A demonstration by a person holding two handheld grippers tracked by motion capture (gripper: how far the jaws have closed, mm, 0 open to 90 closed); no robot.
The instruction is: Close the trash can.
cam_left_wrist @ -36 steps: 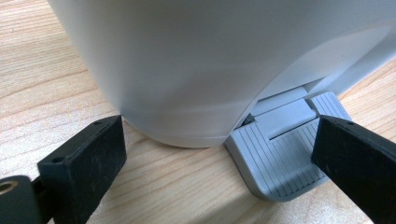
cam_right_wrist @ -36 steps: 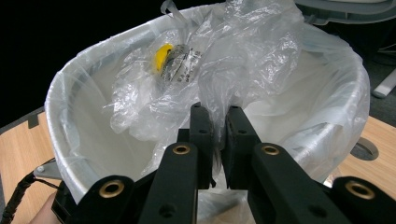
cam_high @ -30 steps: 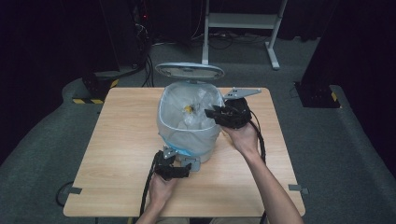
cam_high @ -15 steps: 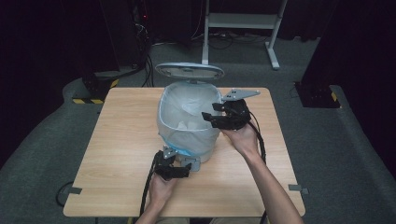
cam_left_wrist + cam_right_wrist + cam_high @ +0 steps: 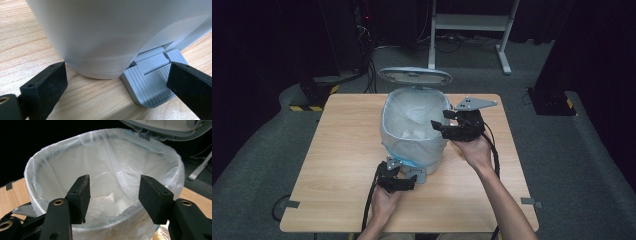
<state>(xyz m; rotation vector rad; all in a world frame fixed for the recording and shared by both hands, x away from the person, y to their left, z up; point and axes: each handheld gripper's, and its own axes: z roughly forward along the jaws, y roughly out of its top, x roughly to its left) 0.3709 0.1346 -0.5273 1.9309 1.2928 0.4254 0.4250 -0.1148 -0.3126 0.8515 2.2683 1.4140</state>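
A second ago my right gripper [image 5: 451,125] had its jaws closer together over the bin [image 5: 414,130]. Its jaws have just been opening, and now nothing is between them. It has only shifted a little at the bin's rim. My left gripper [image 5: 398,176] has not moved. The lid [image 5: 414,76] is up, just like before.

My right gripper hangs over the right edge of the bin and points in over the top. In the right gripper view its jaws [image 5: 113,197] stand apart with a clear gap, let go, and they hold nothing. Through the gap I see the thin clear bag [image 5: 112,165] that lines the bin, folded over the rim. Some crumpled white stuff [image 5: 105,203] lies at the bottom of the bag.

My left gripper is low down at the near foot of the bin. Its jaws stand wide, one on each side. In the left gripper view the right jaw is over the grey pedal [image 5: 150,87] with the ridges, and I cannot tell if it presses on it. The left jaw is near the bin's white wall [image 5: 100,37]. It does not squeeze anything.

The bin stands in the middle of the wooden worktop [image 5: 337,165], a little toward the far side, with its lid tipped up behind it.
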